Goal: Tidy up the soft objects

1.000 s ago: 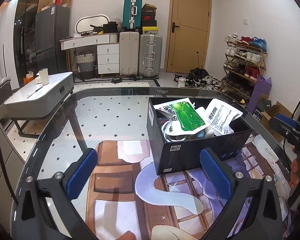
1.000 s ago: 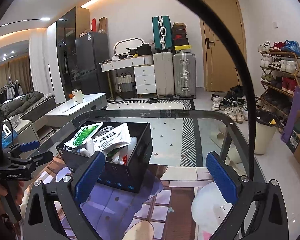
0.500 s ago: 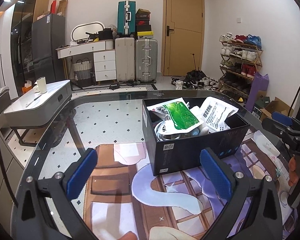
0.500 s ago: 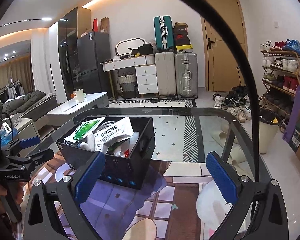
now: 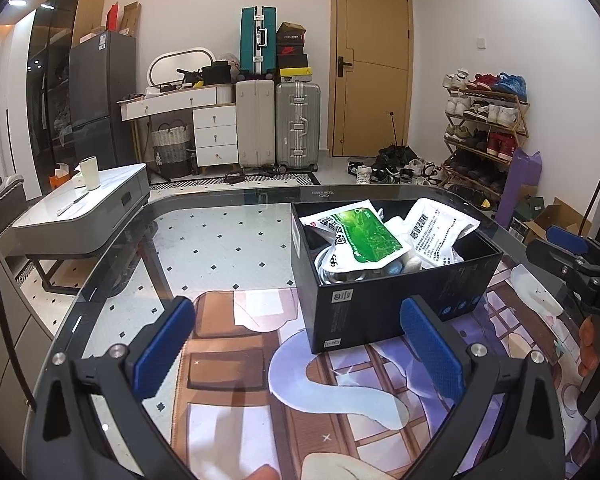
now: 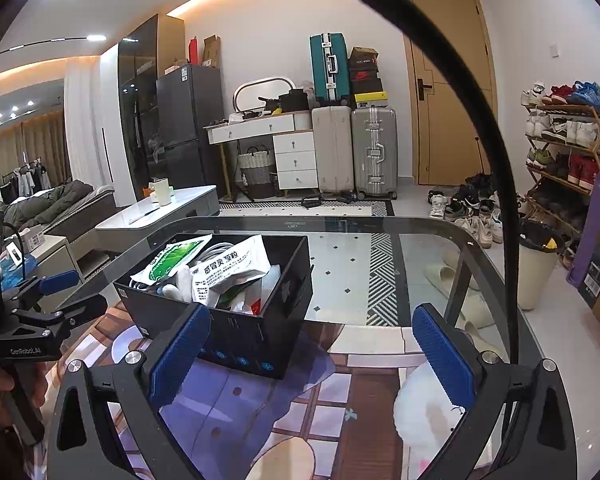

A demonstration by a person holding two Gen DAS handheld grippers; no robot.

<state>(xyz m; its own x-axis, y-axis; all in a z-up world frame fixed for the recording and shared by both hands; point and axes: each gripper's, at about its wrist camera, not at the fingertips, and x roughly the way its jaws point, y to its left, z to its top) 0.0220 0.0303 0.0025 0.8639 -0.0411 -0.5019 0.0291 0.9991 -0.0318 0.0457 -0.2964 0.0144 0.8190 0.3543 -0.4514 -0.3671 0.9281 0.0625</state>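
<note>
A black box (image 5: 364,312) (image 6: 252,336) stands on the printed mat of a glass table. It is piled with soft packets: a green and white pouch (image 5: 360,240) (image 6: 172,258), a white pouch with printed text (image 5: 436,232) (image 6: 228,268), and smaller white items beneath. My left gripper (image 5: 296,344) is open and empty, held just in front of the box. My right gripper (image 6: 308,348) is open and empty too, at the box's near right corner. Each gripper shows at the edge of the other's view, held by a hand.
The printed mat (image 5: 260,396) covers the near part of the glass table (image 6: 380,240). A low white coffee table (image 5: 84,208) stands to the left. Suitcases (image 5: 278,128), a drawer unit, a door and a shoe rack (image 5: 484,136) line the far walls. A black cable (image 6: 500,160) arcs across the right wrist view.
Both grippers have tilted up and drawn back slightly, so the box sits lower in both views. Both stay open and nothing was picked up.
</note>
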